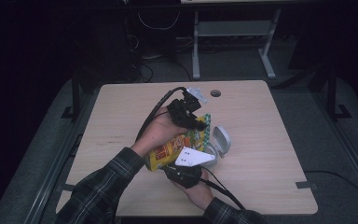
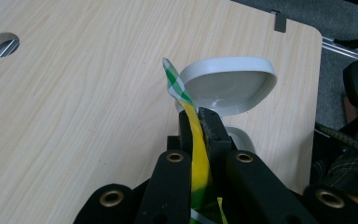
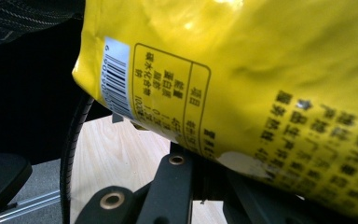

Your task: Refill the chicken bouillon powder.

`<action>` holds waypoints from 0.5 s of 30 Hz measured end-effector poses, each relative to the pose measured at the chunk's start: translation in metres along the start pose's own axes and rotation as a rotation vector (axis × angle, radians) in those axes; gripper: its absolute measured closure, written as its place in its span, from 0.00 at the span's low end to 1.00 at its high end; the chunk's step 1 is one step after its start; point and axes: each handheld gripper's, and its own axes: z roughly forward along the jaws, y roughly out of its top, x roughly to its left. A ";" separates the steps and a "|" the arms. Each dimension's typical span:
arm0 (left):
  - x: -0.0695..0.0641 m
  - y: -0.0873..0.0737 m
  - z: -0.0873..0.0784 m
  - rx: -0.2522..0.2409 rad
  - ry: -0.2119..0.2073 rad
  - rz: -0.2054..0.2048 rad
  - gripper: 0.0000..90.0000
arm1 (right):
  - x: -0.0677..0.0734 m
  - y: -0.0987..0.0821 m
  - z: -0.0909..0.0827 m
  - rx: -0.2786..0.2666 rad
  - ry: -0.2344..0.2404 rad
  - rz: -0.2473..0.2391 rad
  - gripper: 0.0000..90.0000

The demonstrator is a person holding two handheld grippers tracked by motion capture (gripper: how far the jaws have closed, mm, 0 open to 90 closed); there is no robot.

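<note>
So, a glossy yellow snack bag [image 1: 173, 148] is held up over the middle of the wooden table [image 1: 270, 154], pinched at both ends. Its crinkly foil-like skin is printed with a barcode and rows of dark characters, seen close up in the right gripper view [image 3: 242, 70]. The flat sealed top strip, checked green and white [image 2: 175, 84], is clamped between the narrow jaws of the left gripper [image 1: 196, 122], which are closed tight on it. The lower end of the bag is clamped by the right gripper [image 1: 186, 171], jaws closed on the bottom edge too.

Just beside the bag, a small grey plastic tub [image 1: 213, 150] is set on the pale wood-grain tabletop, with its rounded hinged lid [image 1: 222, 138] flipped up. Part of the tub is blocked by the bag and the right gripper's white plate. A round cable hole [image 1: 215, 93] is cut into the far edge.

The bag's long axis is run diagonally, sealed end pointing away and to the right, towards the tub.
</note>
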 end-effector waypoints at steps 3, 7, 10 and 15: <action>0.000 0.000 0.000 -0.001 0.000 -0.001 1.00 | 0.000 0.000 0.000 0.001 0.000 0.000 1.00; 0.000 0.000 0.000 -0.001 -0.001 -0.002 1.00 | 0.000 0.000 0.000 0.000 0.000 0.000 1.00; 0.000 0.000 0.000 -0.001 -0.001 -0.003 1.00 | 0.000 0.000 0.000 -0.002 -0.001 0.001 1.00; 0.000 0.000 0.001 -0.002 -0.002 -0.003 1.00 | 0.000 0.000 0.000 -0.003 -0.001 0.001 1.00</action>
